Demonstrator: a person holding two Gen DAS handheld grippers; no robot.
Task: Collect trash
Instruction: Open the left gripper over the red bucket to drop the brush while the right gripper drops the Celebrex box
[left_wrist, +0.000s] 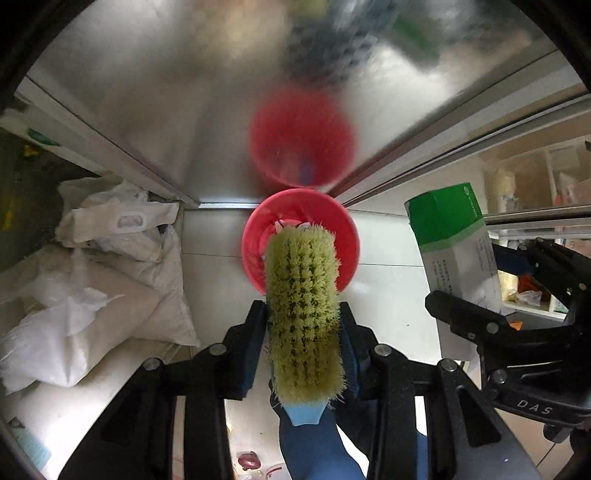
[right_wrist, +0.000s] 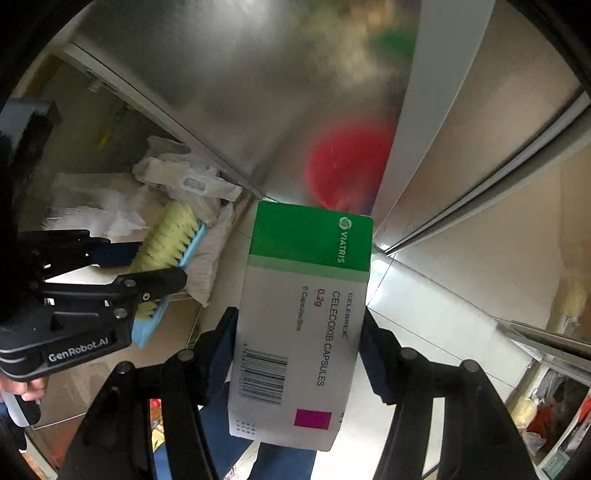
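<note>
- The left gripper (left_wrist: 303, 332) jaws hold a blue plastic scrubbing brush with stiff yellow-green bristles (left_wrist: 303, 310), at centre frame, probably for sweeping scraps.
- The right gripper (right_wrist: 299, 332) jaws clamp a green-and-white cardboard medicine box (right_wrist: 303, 317).
- A round red plastic bin (left_wrist: 343, 240) with paper scraps waits below the brush, beside a shiny metal wall (left_wrist: 166, 92).

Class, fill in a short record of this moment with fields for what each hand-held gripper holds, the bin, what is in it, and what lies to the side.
Left hand-held gripper: shut on the scrub brush, bristles facing the camera
Right hand-held gripper: shut on the medicine box
Bin: red bin on the pale floor, below the brush
Bin contents: pale scraps, too hidden to identify
To the side: white sacks
</note>
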